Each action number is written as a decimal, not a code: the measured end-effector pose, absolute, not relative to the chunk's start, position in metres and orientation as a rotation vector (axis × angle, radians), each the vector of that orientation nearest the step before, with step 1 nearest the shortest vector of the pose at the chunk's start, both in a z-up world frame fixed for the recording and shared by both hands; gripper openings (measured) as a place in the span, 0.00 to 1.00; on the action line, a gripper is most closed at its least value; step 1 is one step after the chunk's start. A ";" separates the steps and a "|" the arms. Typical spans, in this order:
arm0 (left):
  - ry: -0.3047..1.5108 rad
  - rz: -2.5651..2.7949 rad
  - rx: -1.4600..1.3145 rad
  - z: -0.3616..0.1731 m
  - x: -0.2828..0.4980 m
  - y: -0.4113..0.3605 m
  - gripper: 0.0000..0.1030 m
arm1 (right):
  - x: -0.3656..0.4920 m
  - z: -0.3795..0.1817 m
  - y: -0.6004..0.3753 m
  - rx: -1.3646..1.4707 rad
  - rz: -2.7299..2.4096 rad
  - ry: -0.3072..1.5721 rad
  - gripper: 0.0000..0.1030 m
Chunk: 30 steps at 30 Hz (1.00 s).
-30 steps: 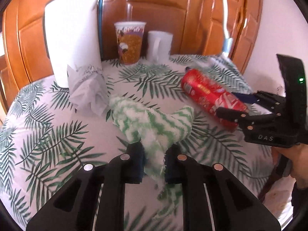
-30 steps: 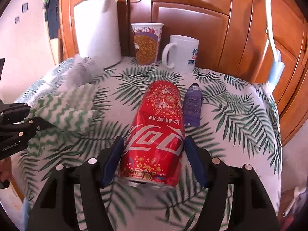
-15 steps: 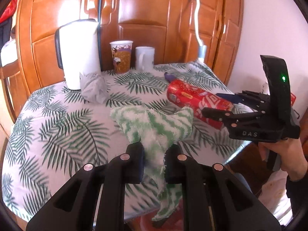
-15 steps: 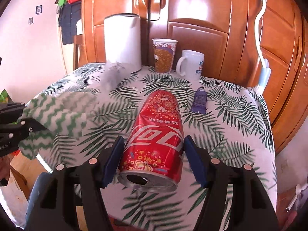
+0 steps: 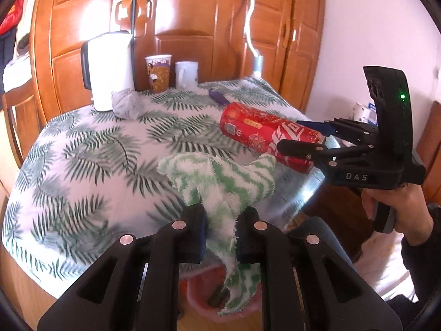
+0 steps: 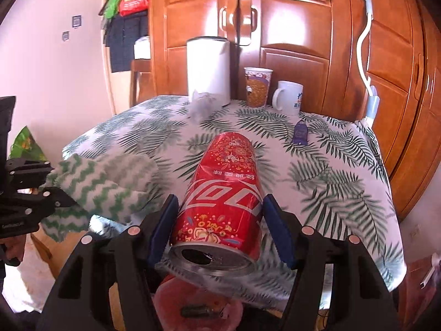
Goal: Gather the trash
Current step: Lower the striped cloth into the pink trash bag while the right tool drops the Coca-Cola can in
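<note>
My left gripper (image 5: pixel 220 234) is shut on a green-and-white zigzag cloth (image 5: pixel 223 182), which hangs in the air past the table's near edge. My right gripper (image 6: pixel 220 229) is shut on a red cola can (image 6: pixel 223 193), lying lengthwise between the blue pads with its opened top toward the camera. In the left wrist view the can (image 5: pixel 264 135) and the right gripper (image 5: pixel 311 140) sit at right, a hand gripping the handle. In the right wrist view the cloth (image 6: pixel 102 190) and the left gripper (image 6: pixel 52 190) are at left. A pink bin (image 6: pixel 198 306) with dark scraps stands on the floor below both; it shows as the bin (image 5: pixel 204 292) under the cloth.
On the palm-leaf tablecloth (image 5: pixel 91 165) remain a crumpled grey tissue (image 5: pixel 125 106), a white kettle (image 5: pixel 110 69), a printed paper cup (image 5: pixel 158 73), a white mug (image 5: pixel 187 74) and a small purple bottle (image 6: pixel 300 132). Wooden cabinet doors (image 6: pixel 303 27) stand behind the table.
Both grippers have pulled back from the table with their loads; the cloth and can now hang beyond the table's near edge, and the pink bin has come into view below.
</note>
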<state>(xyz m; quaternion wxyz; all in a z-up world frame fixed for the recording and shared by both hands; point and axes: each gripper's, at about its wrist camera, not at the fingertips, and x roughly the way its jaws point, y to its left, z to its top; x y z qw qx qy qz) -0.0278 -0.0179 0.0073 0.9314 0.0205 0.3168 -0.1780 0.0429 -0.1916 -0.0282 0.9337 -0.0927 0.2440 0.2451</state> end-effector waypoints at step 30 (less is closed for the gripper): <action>1.284 -0.375 0.071 -0.296 -0.017 -0.038 0.15 | 0.040 -0.307 -0.183 -0.203 0.510 1.086 0.61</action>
